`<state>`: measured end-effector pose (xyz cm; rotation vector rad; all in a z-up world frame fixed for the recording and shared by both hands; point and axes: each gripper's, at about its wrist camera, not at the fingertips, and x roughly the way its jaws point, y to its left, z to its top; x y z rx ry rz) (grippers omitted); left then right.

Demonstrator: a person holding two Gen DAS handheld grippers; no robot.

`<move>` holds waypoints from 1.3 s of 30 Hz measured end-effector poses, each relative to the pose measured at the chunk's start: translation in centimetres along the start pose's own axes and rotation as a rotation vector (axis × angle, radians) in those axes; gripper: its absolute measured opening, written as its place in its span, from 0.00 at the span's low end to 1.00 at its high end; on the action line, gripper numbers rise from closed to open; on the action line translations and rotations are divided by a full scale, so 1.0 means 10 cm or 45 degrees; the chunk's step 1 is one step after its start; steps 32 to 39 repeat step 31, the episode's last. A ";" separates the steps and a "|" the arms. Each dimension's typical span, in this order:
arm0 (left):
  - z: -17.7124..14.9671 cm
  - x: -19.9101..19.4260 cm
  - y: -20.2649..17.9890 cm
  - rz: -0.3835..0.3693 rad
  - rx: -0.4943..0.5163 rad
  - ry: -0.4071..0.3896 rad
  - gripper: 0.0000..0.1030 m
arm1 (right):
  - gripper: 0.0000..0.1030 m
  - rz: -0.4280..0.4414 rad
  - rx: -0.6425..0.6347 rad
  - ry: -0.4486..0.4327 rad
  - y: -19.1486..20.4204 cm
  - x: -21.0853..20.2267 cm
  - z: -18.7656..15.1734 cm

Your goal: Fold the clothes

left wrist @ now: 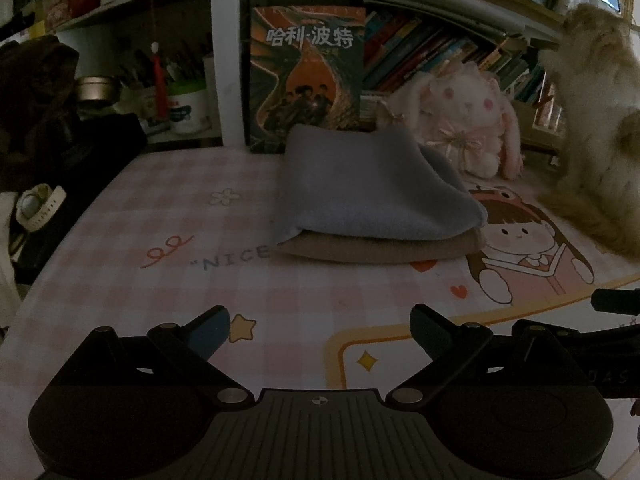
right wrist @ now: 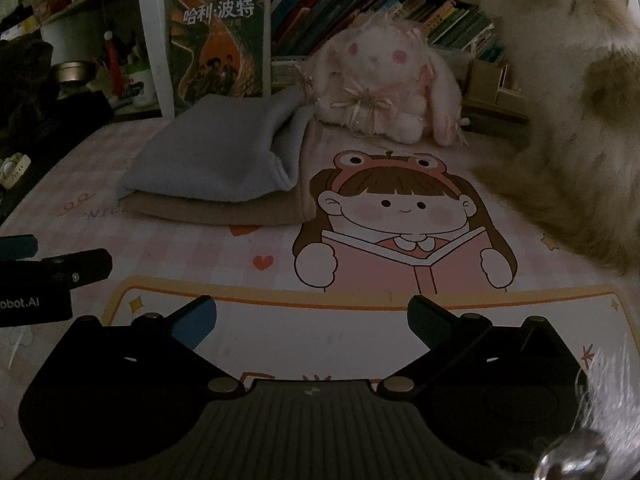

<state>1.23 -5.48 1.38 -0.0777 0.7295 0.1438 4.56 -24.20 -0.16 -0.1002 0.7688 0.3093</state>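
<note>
Left wrist view shows the left gripper (left wrist: 320, 330) low at 6 o'clock, level over the tabletop (left wrist: 120, 288), its two fingers wide apart with nothing in them. Up ahead near 12 o'clock lies the folded blue cloth (left wrist: 372, 190), resting on top of the folded tan cloth (left wrist: 360, 248). A big book (left wrist: 307, 76) stands just behind them. A pink bunny toy (left wrist: 464, 128) sits at 1 o'clock, and a fluffy cat (left wrist: 596, 128) is at 3 o'clock.

In the right wrist view, the right gripper (right wrist: 312, 322) also sits low and level, fingers wide apart and holding nothing. The cloth pile is at 10 o'clock. A drawn girl (right wrist: 400, 216) on the mat lies straight ahead.
</note>
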 end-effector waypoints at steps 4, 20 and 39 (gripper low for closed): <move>0.00 0.01 0.00 -0.002 -0.004 0.009 0.95 | 1.00 0.002 -0.002 0.004 0.01 0.01 -0.01; -0.01 -0.01 0.01 -0.012 -0.006 0.009 0.95 | 1.00 0.009 -0.002 0.016 0.01 0.02 -0.01; -0.02 0.00 0.03 -0.021 -0.022 0.011 0.95 | 1.00 0.017 -0.003 0.030 0.02 0.04 -0.02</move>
